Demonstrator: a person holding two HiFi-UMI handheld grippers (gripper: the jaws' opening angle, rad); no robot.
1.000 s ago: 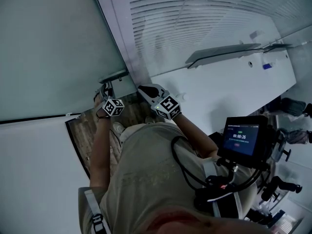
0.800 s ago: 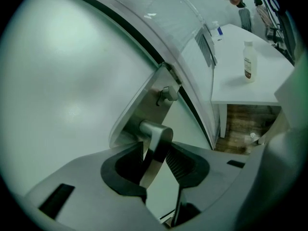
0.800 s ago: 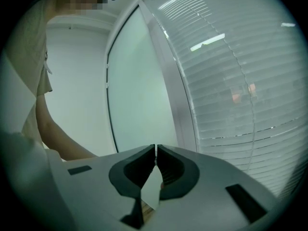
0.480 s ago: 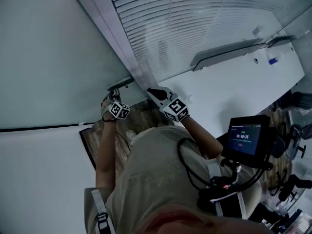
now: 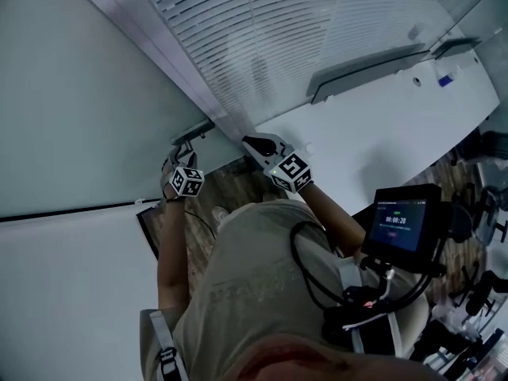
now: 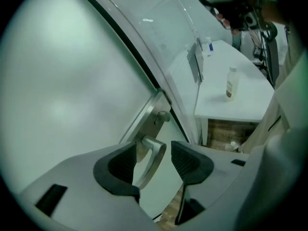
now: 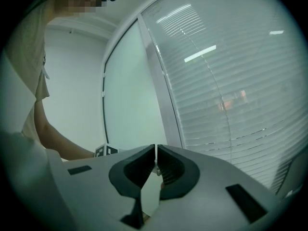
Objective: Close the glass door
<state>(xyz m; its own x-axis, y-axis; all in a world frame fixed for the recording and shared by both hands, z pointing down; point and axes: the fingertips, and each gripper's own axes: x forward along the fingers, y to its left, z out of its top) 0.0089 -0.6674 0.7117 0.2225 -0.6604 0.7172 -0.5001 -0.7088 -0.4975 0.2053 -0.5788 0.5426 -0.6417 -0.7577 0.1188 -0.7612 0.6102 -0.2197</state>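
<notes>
You are just opening wide the fingers (image 6: 190, 160) of your left gripper (image 6: 154, 150), the silver lever handle (image 6: 152, 161) standing untouched between them at the edge of the frosted glass door (image 6: 62, 81) beside its pale frame post (image 6: 161, 59), while your right gripper (image 7: 156, 150) is hovering nearby, fingers pressed together and empty.

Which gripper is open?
The left gripper: its jaws have just been opening and stand apart around the handle. The right gripper has its jaws together.

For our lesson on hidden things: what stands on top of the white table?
A small bottle stands on the white table, a blue-marked item farther back; the person's clothing covers its right edge.
</notes>
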